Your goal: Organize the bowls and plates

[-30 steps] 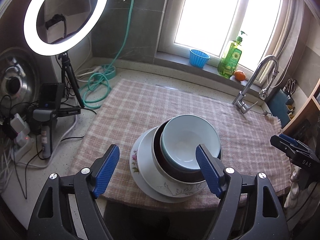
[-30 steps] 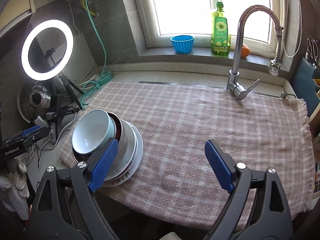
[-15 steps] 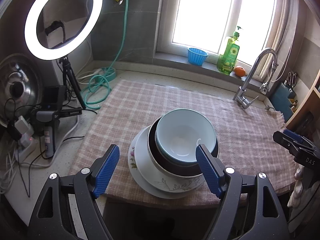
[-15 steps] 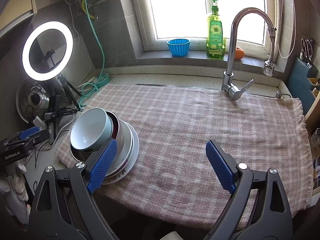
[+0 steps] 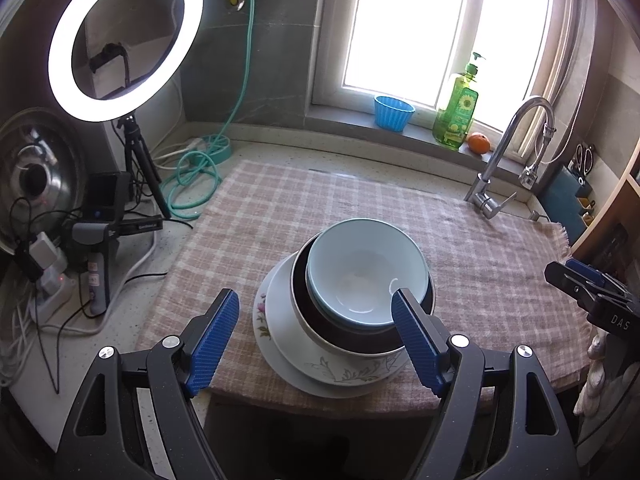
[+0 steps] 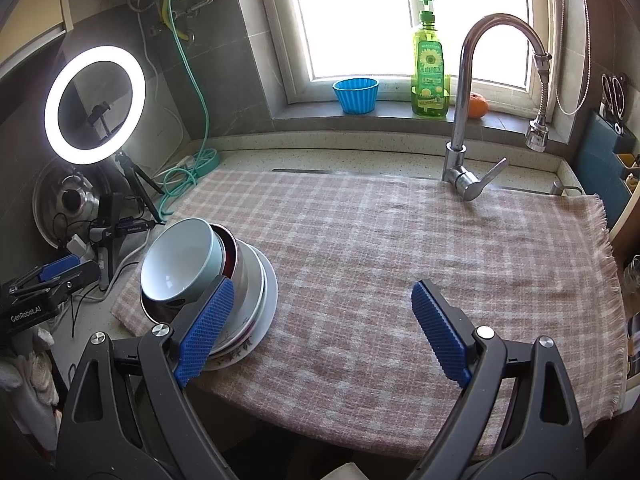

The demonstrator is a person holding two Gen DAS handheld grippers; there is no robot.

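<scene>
A light blue bowl (image 5: 366,268) sits nested in a dark bowl (image 5: 352,336), which rests on stacked white floral plates (image 5: 320,372) on the checked cloth (image 5: 320,204). My left gripper (image 5: 316,336) is open and empty, held above and in front of the stack. In the right wrist view the same stack shows at the left: blue bowl (image 6: 180,264), dark bowl (image 6: 234,264), plates (image 6: 268,296). My right gripper (image 6: 320,328) is open and empty over the cloth (image 6: 380,240), its left finger beside the stack.
A ring light on a tripod (image 5: 124,36), cables and a charger (image 5: 96,236) stand at the left. A tap (image 6: 464,120) stands at the back right. A blue cup (image 6: 356,94), a soap bottle (image 6: 430,64) and an orange (image 6: 478,106) sit on the sill.
Both grippers have drawn back and up a little from the stack. The dishes have not moved. Both stay open.
</scene>
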